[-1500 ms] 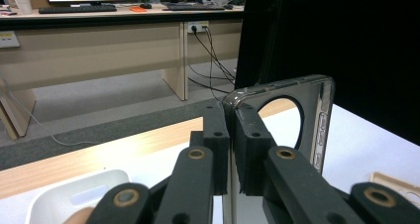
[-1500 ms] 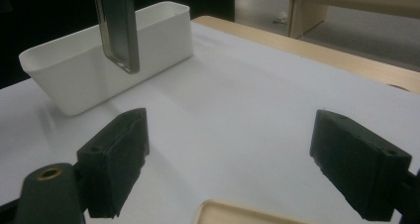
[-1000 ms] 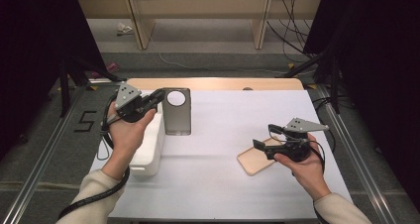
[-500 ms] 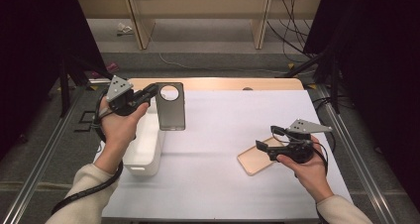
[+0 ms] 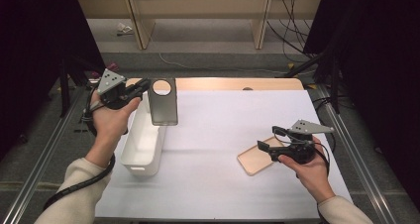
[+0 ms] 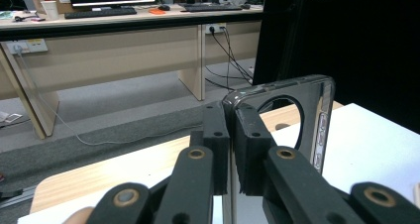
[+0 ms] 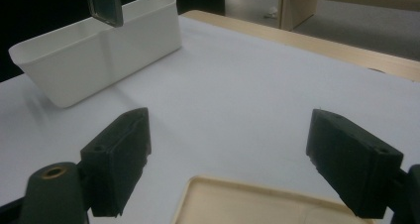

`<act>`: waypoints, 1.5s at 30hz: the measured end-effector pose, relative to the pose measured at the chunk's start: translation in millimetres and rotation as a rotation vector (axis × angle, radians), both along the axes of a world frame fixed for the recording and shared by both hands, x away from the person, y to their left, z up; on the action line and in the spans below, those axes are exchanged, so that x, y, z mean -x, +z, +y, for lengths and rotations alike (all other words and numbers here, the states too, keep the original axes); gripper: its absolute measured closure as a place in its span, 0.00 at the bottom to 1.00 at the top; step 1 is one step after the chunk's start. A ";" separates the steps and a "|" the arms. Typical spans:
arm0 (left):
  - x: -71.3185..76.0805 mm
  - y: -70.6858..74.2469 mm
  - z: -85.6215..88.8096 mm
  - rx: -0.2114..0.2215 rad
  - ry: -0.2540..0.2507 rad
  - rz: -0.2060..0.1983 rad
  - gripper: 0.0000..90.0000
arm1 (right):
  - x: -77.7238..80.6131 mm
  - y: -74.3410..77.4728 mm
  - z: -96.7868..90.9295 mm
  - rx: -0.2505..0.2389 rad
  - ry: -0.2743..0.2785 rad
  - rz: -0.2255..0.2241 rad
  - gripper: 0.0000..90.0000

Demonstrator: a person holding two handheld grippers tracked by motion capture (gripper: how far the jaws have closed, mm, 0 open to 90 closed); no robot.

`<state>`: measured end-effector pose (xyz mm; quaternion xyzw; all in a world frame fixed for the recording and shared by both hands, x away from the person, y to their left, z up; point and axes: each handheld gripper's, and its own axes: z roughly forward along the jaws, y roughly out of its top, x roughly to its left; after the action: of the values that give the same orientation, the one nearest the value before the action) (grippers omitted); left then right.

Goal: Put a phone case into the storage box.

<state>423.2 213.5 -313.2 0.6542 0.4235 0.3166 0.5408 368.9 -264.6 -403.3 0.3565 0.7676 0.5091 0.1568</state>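
Surroundings: pale wooden desks and trailing cables stand beyond the table [image 5: 233, 84], which we see covered by a white sheet [image 5: 233, 135].

Left gripper [image 5: 140, 86]: we see its 2 jaws pressed together on the upper corner of 1 dark phone case [image 5: 163, 105], lifted off the sheet; in the left gripper view the pads clamp the case [image 6: 297, 115] just beside its round camera cut-out.

Case from the claw: it runs out ahead of the left jaws and to their right, with its long axis pointing back toward the person and its lower end hanging beside the bin's far end.

Bin: 1 white bin [image 5: 143, 144] lies just below and behind the left claw, long axis running away from the person, open side up; in the right gripper view the case's edge [image 7: 104, 3] hangs above the bin [image 7: 99, 45].

Key relation: we judge that the coming move hinges on the case sitting just right of the bin's opening, so the left claw would shift it toward its own side and lower it.

Right gripper [image 5: 271, 139]: jaws wide apart, holding nothing, poised over the near edge of 1 tan tray [image 5: 257, 157], which lies directly beneath the claw [image 7: 247, 204].

Nearer hand: left, already gripping; the right is well apart from the bin.

Count: 1 case, 1 bin, 1 tray, 2 grippers.
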 end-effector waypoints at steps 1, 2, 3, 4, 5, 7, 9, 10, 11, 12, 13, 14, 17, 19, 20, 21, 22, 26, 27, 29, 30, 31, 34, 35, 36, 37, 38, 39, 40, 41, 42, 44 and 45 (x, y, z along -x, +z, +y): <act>-0.7 0.4 1.3 -0.002 0.002 0.000 0.94 | 0.0 -0.1 -0.2 -0.001 0.000 0.002 0.20; -1.9 0.8 3.3 -0.006 0.008 0.001 0.94 | 0.0 -0.1 -0.3 -0.001 -0.001 0.002 0.20; -2.7 1.0 4.7 -0.010 0.011 0.001 0.94 | 0.1 -0.1 -0.3 -0.001 -0.001 0.002 0.20; -3.9 1.0 6.6 -0.010 0.015 0.002 0.94 | 0.2 -0.1 -0.2 -0.001 0.000 0.001 0.20; -4.5 1.0 7.8 -0.008 0.016 0.004 0.94 | 0.4 0.0 0.0 0.000 0.000 0.001 0.20; -6.6 0.4 10.8 -0.009 0.025 0.005 0.94 | 0.6 0.0 0.3 0.000 0.001 0.001 0.20; -8.2 0.0 13.0 -0.008 0.030 0.008 0.94 | 0.7 0.1 0.4 0.001 0.001 0.001 0.20; -9.3 0.1 14.4 -0.011 0.031 0.007 0.94 | 0.6 0.0 0.4 -0.001 0.001 0.001 0.20; -9.9 0.3 15.1 -0.012 0.034 0.007 0.94 | 0.5 0.0 0.3 0.000 0.000 0.000 0.20; -11.0 0.9 16.3 -0.019 0.037 0.007 0.94 | 0.5 -0.1 0.3 0.000 0.000 0.001 0.20; -11.8 1.3 17.1 -0.018 0.040 0.005 0.94 | 0.6 -0.1 0.3 0.000 0.001 0.001 0.20; -12.7 1.7 18.1 -0.015 0.042 0.006 0.94 | 0.6 -0.1 0.4 0.000 0.001 0.001 0.20; -15.8 2.8 21.1 -0.021 0.047 0.005 0.94 | 0.8 0.1 0.6 0.002 0.002 0.002 0.20; -17.9 3.4 23.0 -0.021 0.050 0.005 0.94 | 0.7 0.0 0.4 0.001 0.001 0.002 0.20; -18.8 3.6 23.9 -0.019 0.053 0.005 0.94 | 0.6 -0.2 0.4 0.001 0.001 0.002 0.20; -19.5 3.8 24.7 -0.024 0.055 0.004 0.94 | 0.6 -0.1 0.3 0.001 0.000 0.002 0.20; -20.6 3.9 25.6 -0.029 0.060 0.003 0.94 | 0.6 -0.1 0.3 0.001 0.000 0.002 0.20; -23.8 3.8 28.0 -0.036 0.063 0.005 0.94 | 0.4 -0.3 0.3 0.001 0.002 0.002 0.20; -24.7 3.5 28.3 -0.038 0.066 0.004 0.94 | 0.5 -0.3 0.2 0.003 0.001 0.002 0.20; -26.4 3.2 29.1 -0.037 0.068 0.007 0.94 | 0.4 -0.3 0.2 0.001 0.000 0.002 0.21; -27.4 3.0 29.6 -0.039 0.068 0.007 0.94 | 0.4 -0.2 0.1 0.001 0.000 0.002 0.21; -28.1 2.8 29.8 -0.039 0.069 0.007 0.94 | 0.5 -0.2 0.1 0.001 -0.001 0.002 0.21; -30.9 1.8 30.6 -0.045 0.073 0.009 0.94 | 0.5 -0.3 0.1 0.001 0.000 0.001 0.21; -32.1 1.5 31.1 -0.046 0.074 0.008 0.94 | 0.5 -0.3 0.1 0.001 0.000 0.001 0.20; -33.1 1.3 31.4 -0.046 0.074 0.009 0.94 | 0.4 -0.3 0.1 0.001 0.000 0.002 0.21; -33.8 1.1 31.6 -0.046 0.075 0.010 0.94 | 0.4 -0.3 0.0 0.001 0.000 0.002 0.21; -35.0 0.8 31.7 -0.045 0.077 0.010 0.94 | 0.4 -0.4 0.0 0.001 0.000 0.002 0.21; -35.9 0.7 31.9 -0.049 0.078 0.011 0.94 | 0.4 -0.4 0.0 0.000 0.000 0.002 0.21; -36.8 0.6 32.0 -0.051 0.080 0.012 0.94 | 0.3 -0.5 0.1 0.001 0.000 0.002 0.21; -37.4 0.4 32.2 -0.052 0.082 0.013 0.94 | 0.4 -0.5 0.0 0.001 0.001 0.003 0.21; -38.5 0.4 32.6 -0.058 0.082 0.012 0.94 | 0.3 -0.6 0.0 0.001 0.001 0.002 0.21; -40.3 0.0 33.0 -0.060 0.085 0.014 0.94 | 0.2 -0.6 -0.1 0.001 0.001 0.002 0.20; -41.0 0.0 33.3 -0.062 0.084 0.013 0.94 | 0.1 -0.7 -0.2 0.002 0.001 0.001 0.21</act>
<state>464.2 246.8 -313.3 0.6543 0.4442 0.3479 0.5035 368.8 -264.8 -404.0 0.3561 0.7686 0.5080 0.1563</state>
